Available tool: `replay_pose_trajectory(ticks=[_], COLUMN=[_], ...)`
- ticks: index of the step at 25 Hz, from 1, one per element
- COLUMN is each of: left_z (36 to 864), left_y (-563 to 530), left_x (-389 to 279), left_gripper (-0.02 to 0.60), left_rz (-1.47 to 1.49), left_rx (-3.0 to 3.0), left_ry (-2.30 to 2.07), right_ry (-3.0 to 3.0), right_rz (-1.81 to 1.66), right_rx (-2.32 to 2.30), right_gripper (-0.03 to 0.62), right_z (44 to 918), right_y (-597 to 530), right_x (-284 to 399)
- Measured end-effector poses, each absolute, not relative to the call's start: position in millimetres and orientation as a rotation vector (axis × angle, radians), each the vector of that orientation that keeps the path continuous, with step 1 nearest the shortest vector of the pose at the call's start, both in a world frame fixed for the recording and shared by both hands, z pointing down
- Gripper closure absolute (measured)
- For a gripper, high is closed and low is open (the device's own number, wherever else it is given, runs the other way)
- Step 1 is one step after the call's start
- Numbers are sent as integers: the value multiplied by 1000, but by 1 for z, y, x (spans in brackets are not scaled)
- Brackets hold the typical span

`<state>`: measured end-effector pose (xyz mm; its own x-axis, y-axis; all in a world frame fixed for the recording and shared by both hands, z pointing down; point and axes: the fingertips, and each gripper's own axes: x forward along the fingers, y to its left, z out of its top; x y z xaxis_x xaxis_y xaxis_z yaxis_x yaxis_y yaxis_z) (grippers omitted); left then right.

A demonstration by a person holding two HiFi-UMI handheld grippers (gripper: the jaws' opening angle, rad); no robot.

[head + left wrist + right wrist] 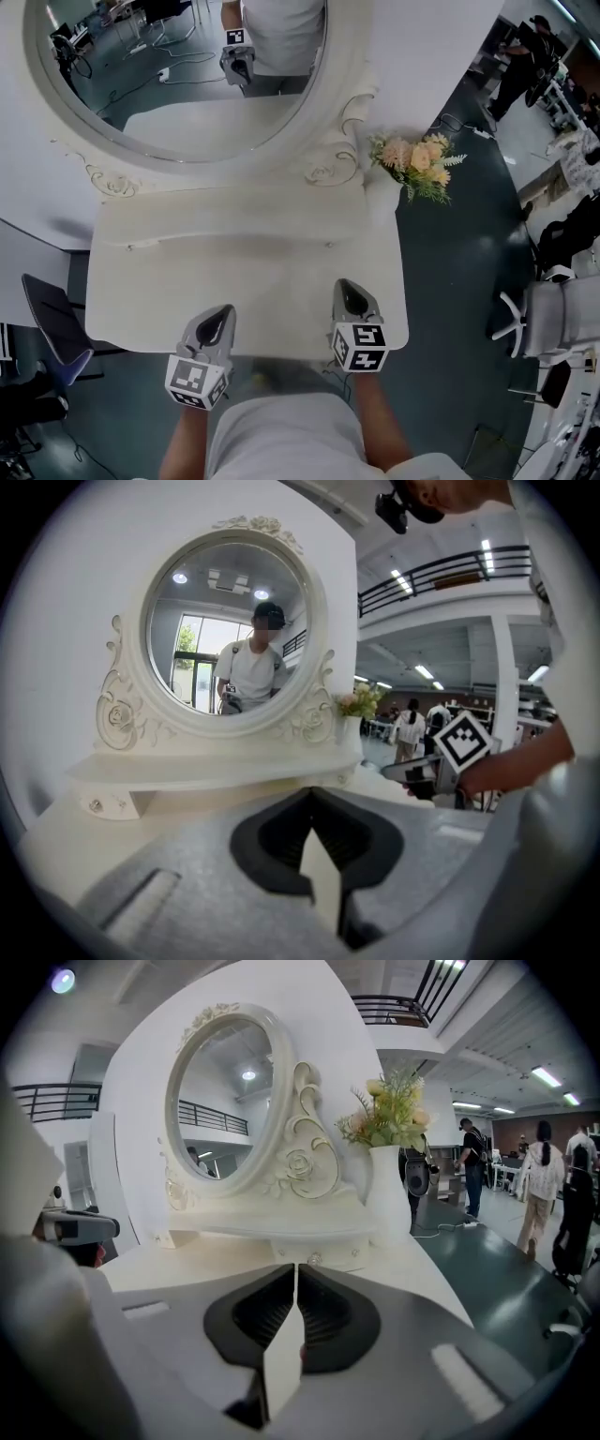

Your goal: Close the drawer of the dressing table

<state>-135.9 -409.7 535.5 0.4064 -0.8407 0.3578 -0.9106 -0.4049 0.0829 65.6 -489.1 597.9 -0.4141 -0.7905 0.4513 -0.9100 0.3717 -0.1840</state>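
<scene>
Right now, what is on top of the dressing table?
An oval mirror on a raised shelf, and a vase of flowers at the right rear corner. The front face below the tabletop is covered in every view.

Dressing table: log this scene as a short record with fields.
table: white dressing table
mirror: oval, at the back
flowers: in a vase, back right corner
drawer: small knobbed front under the mirror shelf looks flush; none seen pulled out
left tongs: shut, empty, by the front edge
right tongs: shut, empty, by the front edge
</scene>
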Motion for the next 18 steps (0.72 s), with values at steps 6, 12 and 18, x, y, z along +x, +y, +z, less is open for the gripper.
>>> replay_pose_trajectory(ticks=[6, 12, 18], left_z=[520, 500, 480], left_y=[-391, -366, -341], left_x=[-144, -146, -160], left_gripper=[583, 583, 583], left_rz=[319, 296, 265], left_rx=[2414, 2457, 2473], left_ry=[-1539, -1513, -1542], right_ry=[-2353, -2358, -2372], right_rz=[584, 584, 553], right_rx=[1544, 1584, 1601], right_gripper=[591, 591, 591], right_z=[577, 555, 533], right_y=[-459, -422, -384], right_x=[67, 70, 69])
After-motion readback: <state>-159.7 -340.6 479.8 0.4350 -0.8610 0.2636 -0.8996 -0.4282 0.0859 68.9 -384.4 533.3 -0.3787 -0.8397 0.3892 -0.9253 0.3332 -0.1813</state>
